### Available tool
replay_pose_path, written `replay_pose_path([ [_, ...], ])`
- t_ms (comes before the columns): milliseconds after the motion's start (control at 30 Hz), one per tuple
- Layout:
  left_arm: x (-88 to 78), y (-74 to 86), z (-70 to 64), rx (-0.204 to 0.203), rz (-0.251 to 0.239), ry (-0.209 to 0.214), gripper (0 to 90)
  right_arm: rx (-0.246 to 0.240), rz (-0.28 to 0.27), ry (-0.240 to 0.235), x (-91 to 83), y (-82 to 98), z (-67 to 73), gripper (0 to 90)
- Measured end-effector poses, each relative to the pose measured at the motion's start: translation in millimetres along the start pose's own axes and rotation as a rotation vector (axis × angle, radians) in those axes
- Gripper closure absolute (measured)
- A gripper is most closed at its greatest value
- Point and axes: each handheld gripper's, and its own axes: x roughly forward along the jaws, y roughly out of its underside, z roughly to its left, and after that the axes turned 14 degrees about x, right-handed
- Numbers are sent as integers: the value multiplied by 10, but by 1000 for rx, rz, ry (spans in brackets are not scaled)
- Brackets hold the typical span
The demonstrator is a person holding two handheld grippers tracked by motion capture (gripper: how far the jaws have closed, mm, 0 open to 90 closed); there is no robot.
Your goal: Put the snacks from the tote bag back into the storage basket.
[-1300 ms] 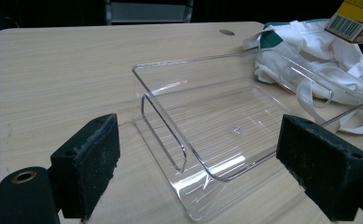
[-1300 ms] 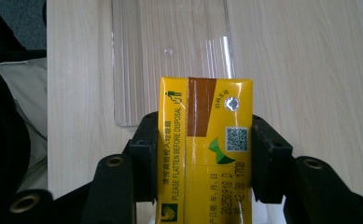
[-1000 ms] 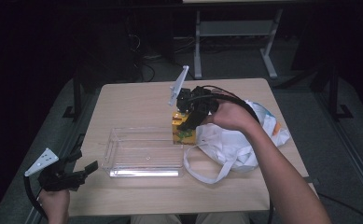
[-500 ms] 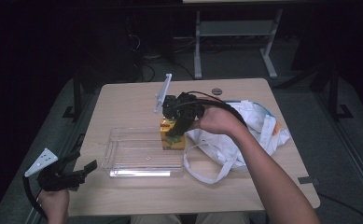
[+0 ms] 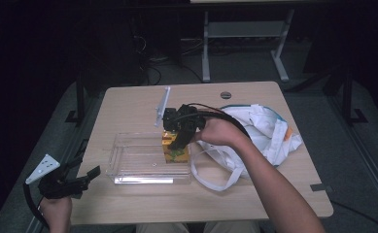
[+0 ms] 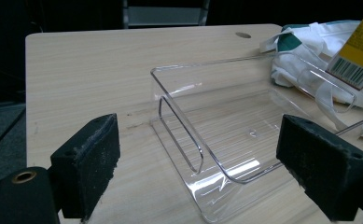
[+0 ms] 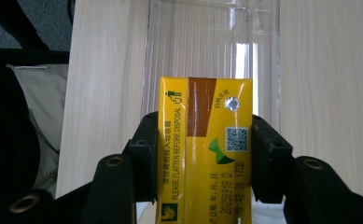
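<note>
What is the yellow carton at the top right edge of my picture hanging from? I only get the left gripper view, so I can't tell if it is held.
Observer: The right gripper holds the yellow drink carton; its black jaws press on both narrow sides.
Operator: Where is it relative to the clear plastic tray?
Observer: From the high view, the carton is over the tray's right end, beside the white cloth bag.
Operator: Anything printed on the side I can't see?
Observer: Yes, the right gripper view shows a brown stripe, a QR code and the words "please flatten before disposal".
Operator: And my own gripper?
Observer: The left gripper is off the tray's left end, jaws open, holding nothing.
</note>
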Motion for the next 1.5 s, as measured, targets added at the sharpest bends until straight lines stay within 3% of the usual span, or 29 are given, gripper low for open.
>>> replay_pose_path([
  [1500, -6, 6, 3, 4, 7, -13, 130, 38, 47, -36, 418, 140, 76, 519],
])
